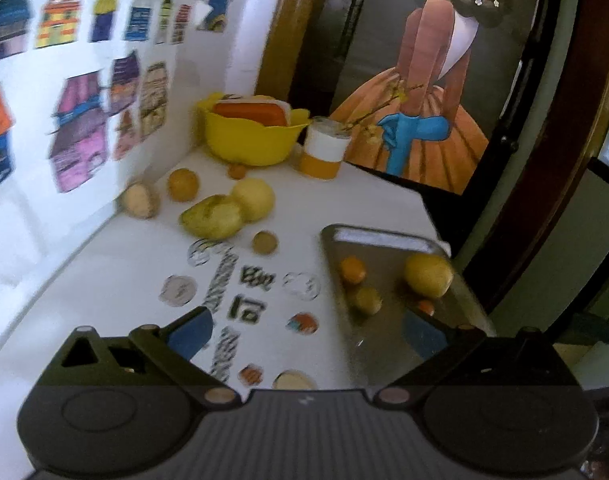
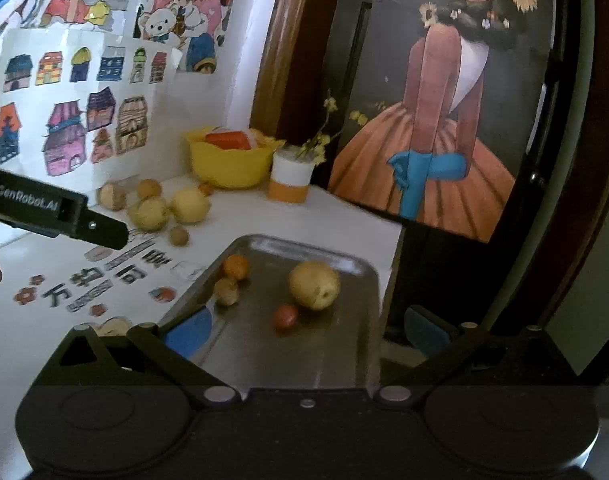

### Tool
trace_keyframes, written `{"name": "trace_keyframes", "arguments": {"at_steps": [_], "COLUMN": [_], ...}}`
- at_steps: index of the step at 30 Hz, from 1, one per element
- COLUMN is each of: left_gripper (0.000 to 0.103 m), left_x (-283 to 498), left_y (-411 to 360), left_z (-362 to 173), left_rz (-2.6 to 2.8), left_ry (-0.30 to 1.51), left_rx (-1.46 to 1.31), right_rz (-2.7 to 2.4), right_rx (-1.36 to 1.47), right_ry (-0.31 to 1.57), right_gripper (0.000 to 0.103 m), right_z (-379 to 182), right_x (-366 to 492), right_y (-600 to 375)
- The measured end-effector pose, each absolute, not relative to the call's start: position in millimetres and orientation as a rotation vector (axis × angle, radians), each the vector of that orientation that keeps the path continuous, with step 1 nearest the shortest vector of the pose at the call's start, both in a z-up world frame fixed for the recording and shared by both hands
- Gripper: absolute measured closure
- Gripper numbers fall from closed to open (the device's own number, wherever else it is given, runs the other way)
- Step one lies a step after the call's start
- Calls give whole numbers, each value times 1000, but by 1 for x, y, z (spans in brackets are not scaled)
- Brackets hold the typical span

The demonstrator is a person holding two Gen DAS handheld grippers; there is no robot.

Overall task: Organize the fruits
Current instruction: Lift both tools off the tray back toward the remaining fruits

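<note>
White tabletop (image 1: 104,272) is stretching ahead of both grippers, backed by a wall of coloured house drawings (image 1: 80,132) and a large painting of a woman in an orange gown (image 2: 428,148). Directly ahead of the right gripper (image 2: 304,330), whose blue-padded jaws are standing wide apart holding nothing, a metal tray (image 2: 324,352) is carrying a yellow pear (image 2: 314,285), an orange (image 2: 235,267), a small brownish fruit (image 2: 226,291) and a small red fruit (image 2: 285,316). Ahead and right of the left gripper (image 1: 308,332), likewise gaping empty, that tray is lying; farther ahead, loose fruits (image 1: 220,208) are clustering before a yellow bowl (image 1: 248,140) and a white-and-orange cup (image 1: 324,148).
</note>
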State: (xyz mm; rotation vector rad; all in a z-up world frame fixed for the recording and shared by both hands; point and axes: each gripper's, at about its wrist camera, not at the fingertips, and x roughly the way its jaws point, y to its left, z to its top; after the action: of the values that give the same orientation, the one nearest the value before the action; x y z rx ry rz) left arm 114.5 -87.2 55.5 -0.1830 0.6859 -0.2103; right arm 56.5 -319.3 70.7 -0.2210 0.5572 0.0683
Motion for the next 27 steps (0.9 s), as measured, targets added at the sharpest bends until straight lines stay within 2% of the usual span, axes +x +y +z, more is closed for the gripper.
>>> {"name": "trace_keyframes", "arguments": {"at_steps": [14,27], "left_gripper": [0,0], "left_x": [62,61], "left_y": [-23,22], "left_z": [37,44], "left_rz": [-92,13], "left_ry": [805,805], "left_rx": [-98,-104], "right_rz": [160,311], "right_rx": [-247,-282], "right_ry": [762,736], "right_gripper": [1,1], "right_z": [47,55], "right_x": [9,24], "right_y": [-272,-220]}}
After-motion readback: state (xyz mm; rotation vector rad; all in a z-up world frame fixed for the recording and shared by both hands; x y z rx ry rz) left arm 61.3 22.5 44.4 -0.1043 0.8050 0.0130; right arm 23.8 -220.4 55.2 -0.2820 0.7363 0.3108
